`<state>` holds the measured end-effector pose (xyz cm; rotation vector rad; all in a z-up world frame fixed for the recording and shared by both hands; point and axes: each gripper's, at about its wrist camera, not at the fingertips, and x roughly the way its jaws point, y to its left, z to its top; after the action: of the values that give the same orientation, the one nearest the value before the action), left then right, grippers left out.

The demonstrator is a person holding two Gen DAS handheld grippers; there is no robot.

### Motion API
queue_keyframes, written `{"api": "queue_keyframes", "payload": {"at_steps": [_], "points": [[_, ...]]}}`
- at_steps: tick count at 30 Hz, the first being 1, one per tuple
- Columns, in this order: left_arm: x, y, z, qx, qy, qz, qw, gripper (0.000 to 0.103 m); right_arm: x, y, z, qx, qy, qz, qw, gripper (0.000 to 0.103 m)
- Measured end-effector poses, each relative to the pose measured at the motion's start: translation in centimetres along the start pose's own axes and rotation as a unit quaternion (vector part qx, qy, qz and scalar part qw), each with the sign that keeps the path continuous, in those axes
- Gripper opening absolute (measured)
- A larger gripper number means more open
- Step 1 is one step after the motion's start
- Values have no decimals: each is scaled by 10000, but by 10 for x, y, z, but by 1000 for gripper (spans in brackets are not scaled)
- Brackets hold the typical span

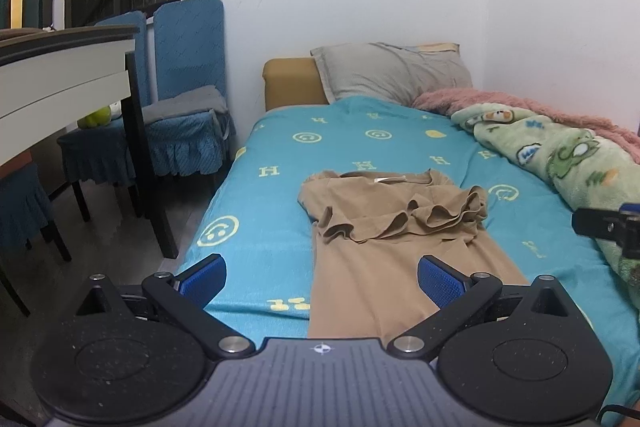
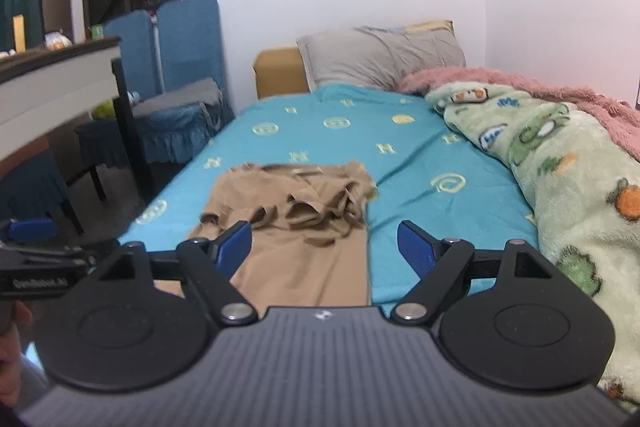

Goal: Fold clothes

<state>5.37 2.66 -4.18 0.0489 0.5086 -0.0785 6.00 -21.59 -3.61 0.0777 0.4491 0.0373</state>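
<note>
Claws spread wide and holding nothing: the left claw (image 1: pixel 322 281) and the right claw (image 2: pixel 324 247) hang over the near end of a tan short-sleeved cotton T-shirt (image 1: pixel 384 251) laid lengthwise on a bed with a turquoise smiley-print sheet (image 1: pixel 256 211). The shirt lies collar-far, hem-near, its long body already narrowed to a strip; both sleeves sit bunched in ruffled folds across the chest, the bunching thicker toward the right. A green cartoon-print fleece blanket (image 2: pixel 560 163) runs along the bed's right side, just beside the shirt's right edge in the right wrist view.

Judging by the layout, the step in hand is likely the lengthwise fold, hem toward collar. Done well, each claw would pinch one near corner of the hem, through every layer, lift evenly, and carry it far over the rumpled sleeves, smoothing those first so that no lump is trapped.
</note>
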Motion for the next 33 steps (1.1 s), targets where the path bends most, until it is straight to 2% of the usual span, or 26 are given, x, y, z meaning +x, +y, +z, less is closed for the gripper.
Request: {"api": "queue_keyframes", "payload": {"at_steps": [14, 17, 19, 21, 22, 26, 28, 30, 32, 33], "points": [[13, 7, -2, -203, 408, 33, 9990, 103, 8, -11, -4, 322, 322, -50, 9989, 82], [18, 11, -2, -374, 609, -87, 9974, 103, 15, -29, -8, 1039, 665, 299, 9919, 82], [27, 18, -5, -665, 966, -415, 9922, 103, 23, -48, -14, 1786, 933, 537, 9780, 81], [41, 28, -9, -1123, 1470, -855, 9790, 103, 29, -65, -23, 2562, 1150, 699, 9572, 81], [50, 34, -13, -1411, 1751, -1008, 9692, 103, 33, -72, -29, 2926, 1243, 755, 9451, 82], [87, 60, -30, -2531, 2574, -1316, 9232, 101, 49, -91, -57, 4233, 1645, 1019, 8851, 82], [104, 67, -38, -3024, 2786, -1419, 9004, 98, 60, -92, -70, 4698, 1889, 1138, 8548, 76], [121, 72, -46, -3467, 2951, -1517, 8773, 96, 72, -88, -82, 5030, 2068, 1182, 8308, 76], [134, 73, -52, -3807, 2978, -1530, 8620, 95, 84, -82, -92, 5239, 2223, 1177, 8138, 73], [137, 73, -53, -3926, 2894, -1538, 8593, 95, 90, -79, -96, 5308, 2277, 1147, 8082, 71]]}}
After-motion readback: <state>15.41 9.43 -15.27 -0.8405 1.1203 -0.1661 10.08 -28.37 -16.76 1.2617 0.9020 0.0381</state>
